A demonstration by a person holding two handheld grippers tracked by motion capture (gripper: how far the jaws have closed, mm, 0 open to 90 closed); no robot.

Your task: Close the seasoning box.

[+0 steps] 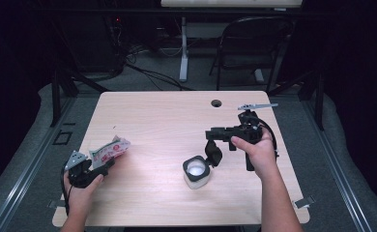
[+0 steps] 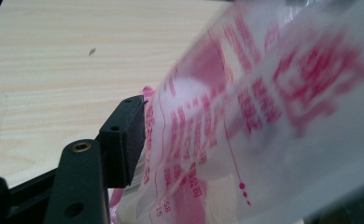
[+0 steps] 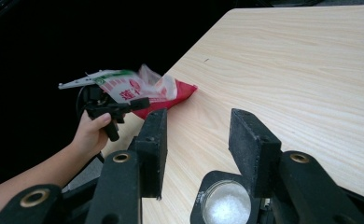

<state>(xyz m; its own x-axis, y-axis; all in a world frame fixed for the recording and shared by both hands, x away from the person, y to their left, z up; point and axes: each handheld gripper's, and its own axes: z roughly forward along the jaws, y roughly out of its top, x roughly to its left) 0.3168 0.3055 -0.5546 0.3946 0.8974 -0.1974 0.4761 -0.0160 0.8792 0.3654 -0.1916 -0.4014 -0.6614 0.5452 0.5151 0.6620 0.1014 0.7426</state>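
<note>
Two grippers are at work over the wooden table (image 1: 152, 116), and the left gripper (image 1: 107, 166) matters most just now: its jaws stand apart around the lower end of a red-and-white printed pouch (image 1: 109, 151), with the pouch between them but no longer pinched, as far as the left gripper view tells, where one black pad (image 2: 124, 140) sits just beside the film without clearly pressing it. The pouch lies near the table's left edge, its far end resting on the wood and tilted up toward the hand. Judging from this, the step in hand is setting the pouch down, and doing it well would mean drawing the left gripper straight back along the pouch's length, so that neither pad drags the slack film or flips it off the table's near-left edge. The right gripper (image 1: 214, 153) hangs over the table's right half with its jaws spread and nothing between them, its tips just above and beside a small black-rimmed square container (image 1: 196, 171) that holds something white and grainy; in the right gripper view the container (image 3: 224, 200) sits below and between the two open pads. That container is open-topped, so a knock from the right gripper could spill it. Pouch and container lie well apart, and nothing stands on the wood between them. Toward the table's far edge there is a round cable hole (image 1: 216, 103), and beyond the table stand a folding chair (image 1: 244, 43) and loose cables on the floor, none of them in the way.
</note>
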